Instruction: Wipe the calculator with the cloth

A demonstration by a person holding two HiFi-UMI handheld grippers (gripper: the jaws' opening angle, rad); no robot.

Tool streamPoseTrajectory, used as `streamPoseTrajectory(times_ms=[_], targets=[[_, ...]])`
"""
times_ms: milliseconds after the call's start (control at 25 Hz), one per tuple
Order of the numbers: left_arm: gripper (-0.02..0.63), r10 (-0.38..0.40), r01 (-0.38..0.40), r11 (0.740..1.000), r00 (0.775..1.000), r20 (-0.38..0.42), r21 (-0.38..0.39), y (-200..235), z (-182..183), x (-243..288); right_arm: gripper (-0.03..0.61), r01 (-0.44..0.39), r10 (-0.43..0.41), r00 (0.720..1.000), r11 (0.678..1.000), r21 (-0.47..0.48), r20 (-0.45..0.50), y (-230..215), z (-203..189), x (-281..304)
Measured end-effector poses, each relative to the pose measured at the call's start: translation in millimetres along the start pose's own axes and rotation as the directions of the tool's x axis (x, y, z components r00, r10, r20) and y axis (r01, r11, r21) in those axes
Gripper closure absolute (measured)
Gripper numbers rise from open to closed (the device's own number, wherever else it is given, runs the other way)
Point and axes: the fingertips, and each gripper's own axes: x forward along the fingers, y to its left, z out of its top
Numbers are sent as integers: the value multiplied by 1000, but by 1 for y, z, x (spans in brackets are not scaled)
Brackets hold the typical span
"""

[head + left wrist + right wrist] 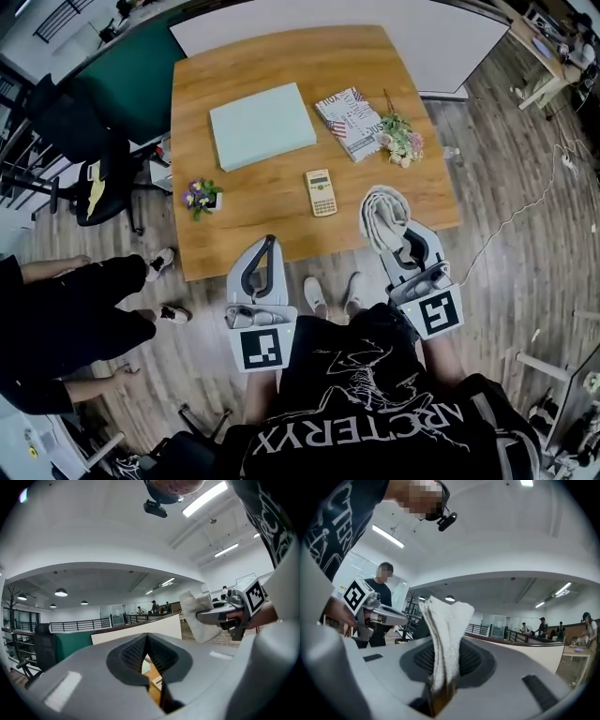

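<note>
Right gripper (401,246) fingers clamped on cloth (382,214); left gripper (265,251) fingers together, empty. Calculator (321,192) lies untouched on bench (281,56) (wiping not started, I'd say).

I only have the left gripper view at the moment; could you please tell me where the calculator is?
Observer: The calculator lies flat on the wooden table, near its middle, beyond both grippers, and nothing touches it.
Operator: Thank you. Is the cloth properly gripped?
Observer: Yes. The right gripper view shows the right gripper shut on the folded cloth, which sticks up from between the jaws.
Operator: And where does my left gripper sit?
Observer: In the head view the left gripper points over the table's near edge, to the left of the calculator.
</note>
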Motion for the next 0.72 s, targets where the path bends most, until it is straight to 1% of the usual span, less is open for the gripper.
streamPoseTrajectory(times_ms=[240,440,520,600,720], targets=[[618,41,-41,999,999,0,-12,5,0,22,488,-35,34,999,999,12,35,-18,-4,22],[618,68,-68,998,998,-1,-11,0,7,35,488,-67,66,997,998,20,29,-38,-11,34],[618,74,-74,997,997,-3,1,-3,9,39,488,-94,94,996,995,20,-7,-41,-23,41],[618,80,-80,997,997,-8,14,-4,10,40,488,-133,133,988,991,8,-73,-42,-43,53],[618,101,-101,995,995,-18,5,-3,9,37,488,-203,196,963,979,-19,-184,-37,-79,79]])
